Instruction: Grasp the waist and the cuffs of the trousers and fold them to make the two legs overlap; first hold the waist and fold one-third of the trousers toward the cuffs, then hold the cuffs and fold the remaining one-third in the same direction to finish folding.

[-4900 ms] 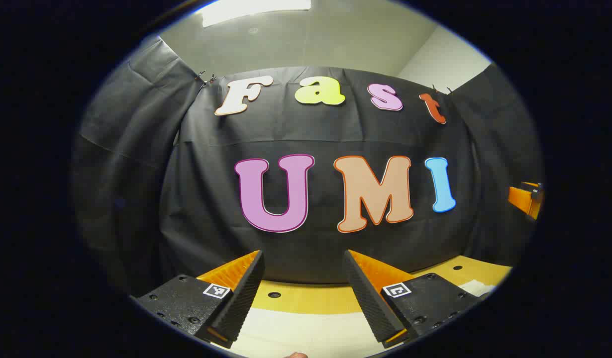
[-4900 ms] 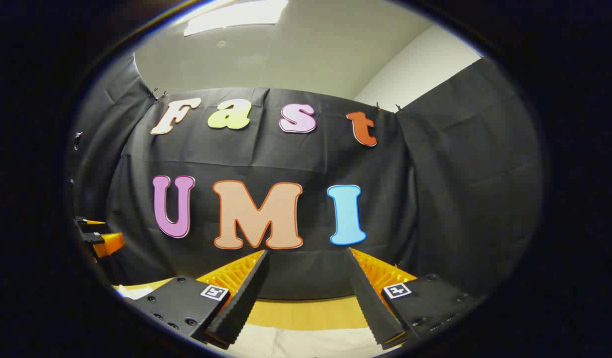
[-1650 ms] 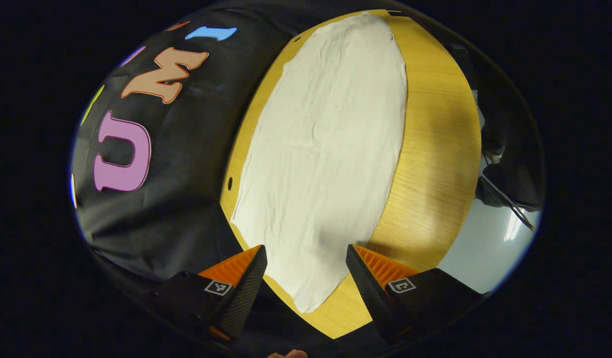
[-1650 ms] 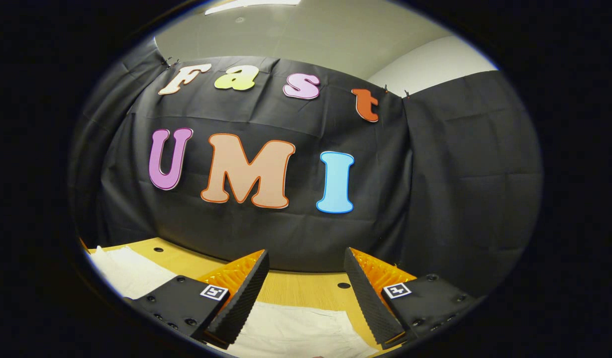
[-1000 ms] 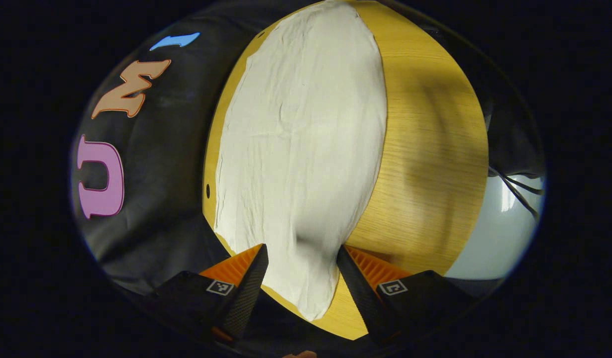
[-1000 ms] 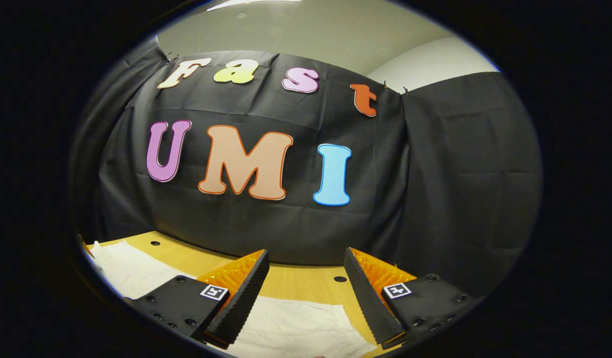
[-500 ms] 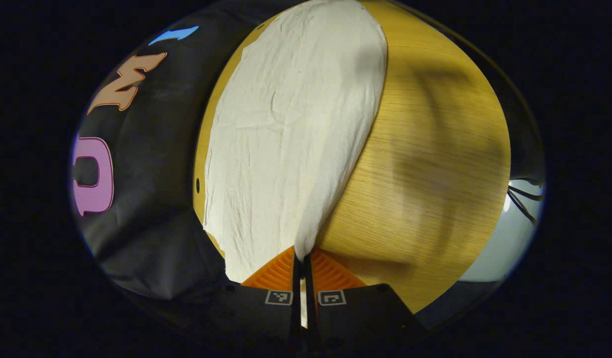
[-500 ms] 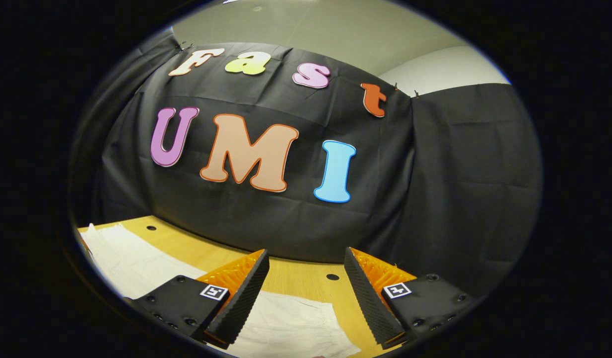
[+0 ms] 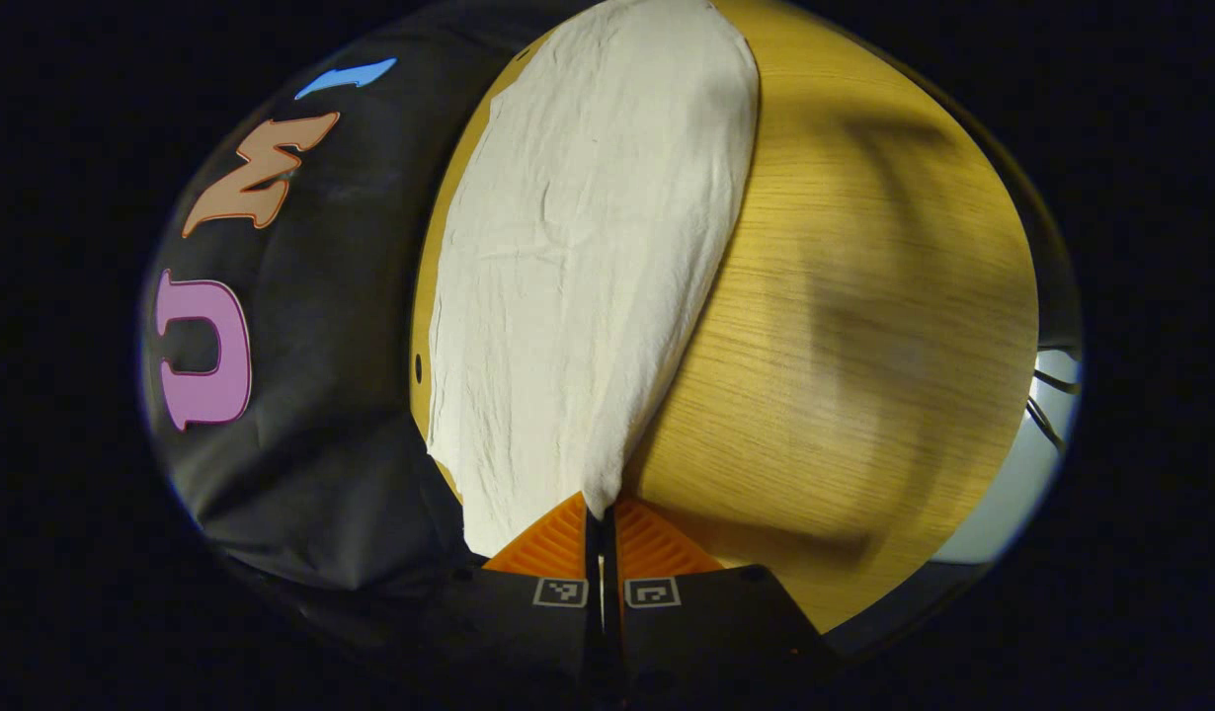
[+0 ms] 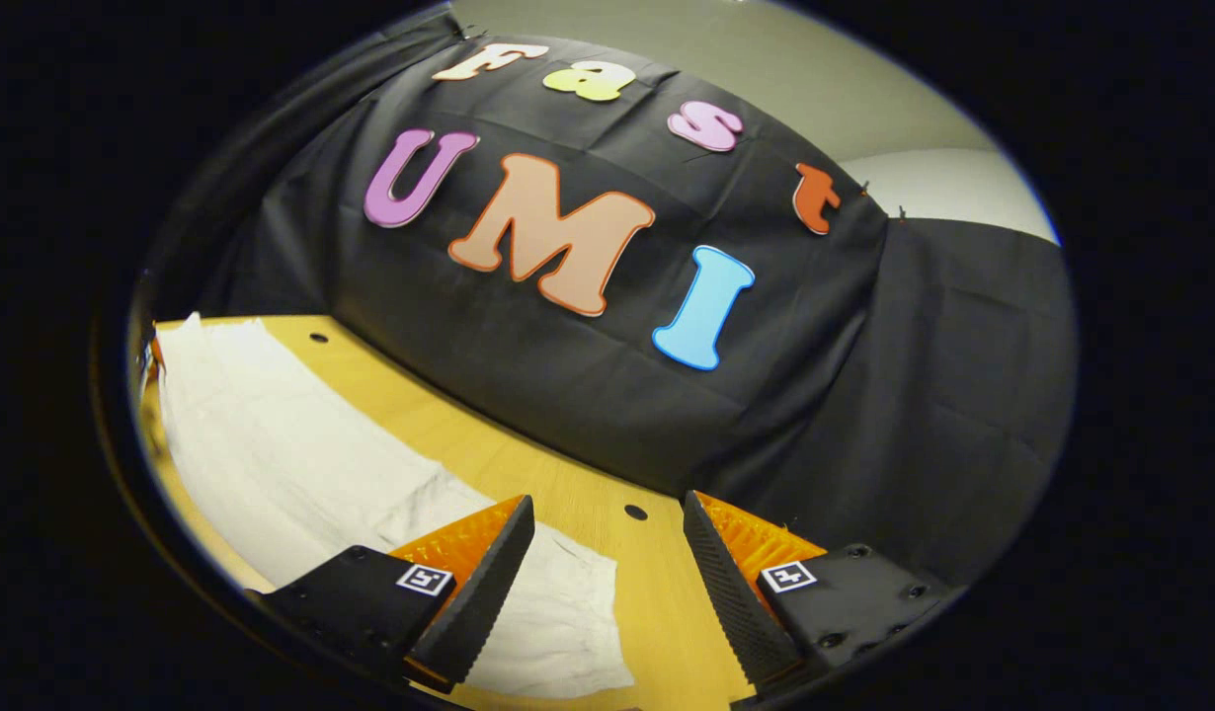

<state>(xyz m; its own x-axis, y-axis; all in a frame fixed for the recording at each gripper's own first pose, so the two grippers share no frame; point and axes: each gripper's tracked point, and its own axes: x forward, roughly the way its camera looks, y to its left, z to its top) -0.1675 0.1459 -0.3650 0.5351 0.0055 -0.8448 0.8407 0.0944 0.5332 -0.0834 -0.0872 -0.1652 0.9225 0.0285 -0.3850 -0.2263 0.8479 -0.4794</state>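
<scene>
Off-white trousers (image 9: 588,257) lie stretched along a wooden table (image 9: 845,326), running away from me in the left gripper view. My left gripper (image 9: 602,518) is shut on the near end of the trousers, and the cloth rises in a ridge into the fingers. In the right gripper view the trousers (image 10: 301,464) run from the far left toward the bottom middle, and one end lies under my right gripper (image 10: 607,543). That gripper is open, hovering above the cloth's end with nothing between its fingers. Whether either end is waist or cuffs cannot be told.
The booth's black cloth wall (image 10: 617,395) stands close behind the table's far edge. Small round holes (image 10: 635,513) dot the tabletop near that edge. Bare wood lies to the right of the trousers in the left gripper view, with pale floor (image 9: 1003,494) and cables beyond the edge.
My left gripper closed on the near end of the trousers and now lifts it slightly. My right gripper tilted down and rolled, bringing more of the table and trousers into its view.
</scene>
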